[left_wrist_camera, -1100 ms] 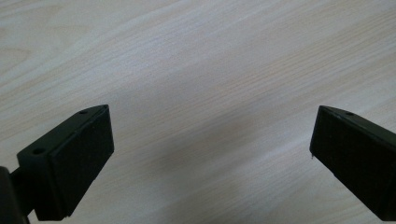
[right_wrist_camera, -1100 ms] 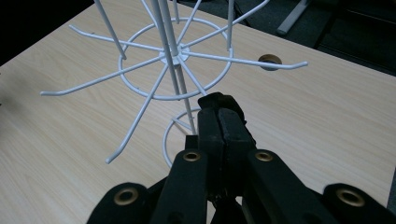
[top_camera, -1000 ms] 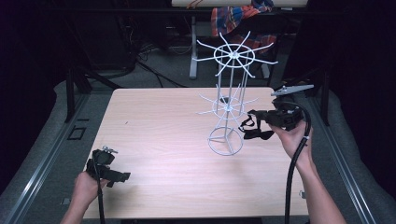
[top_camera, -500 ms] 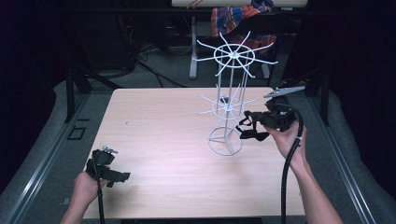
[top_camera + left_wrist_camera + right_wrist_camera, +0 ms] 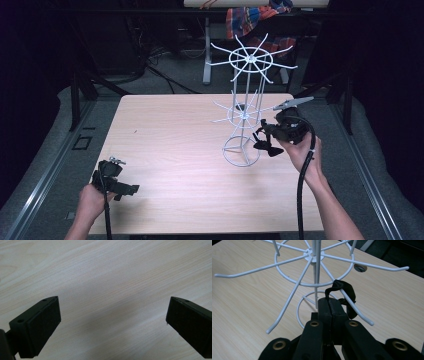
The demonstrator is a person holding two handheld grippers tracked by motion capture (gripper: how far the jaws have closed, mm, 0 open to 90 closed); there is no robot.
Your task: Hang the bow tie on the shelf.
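A white wire rack [image 5: 247, 100] with two tiers of hooked arms stands on the wooden table [image 5: 170, 130], right of the middle. My right gripper [image 5: 262, 139] is beside its lower tier, shut on a black elastic band [image 5: 266, 146]. In the right gripper view the band [image 5: 344, 290] runs up from the closed jaws [image 5: 329, 302] and drapes over one lower arm of the rack [image 5: 313, 257]. At the table's front left my left gripper [image 5: 131, 190] lies low and open. Bare wood shows between its jaws [image 5: 112, 322].
A round hole [image 5: 360, 268] sits in the tabletop behind the rack. A colourful cloth [image 5: 255, 15] hangs on a stand beyond the far edge. Dark floor and metal frames surround the table. The right gripper's cable [image 5: 302, 185] trails along the forearm.
My right gripper has edged slightly down and toward the rack, still shut on the band. The left gripper has not moved.
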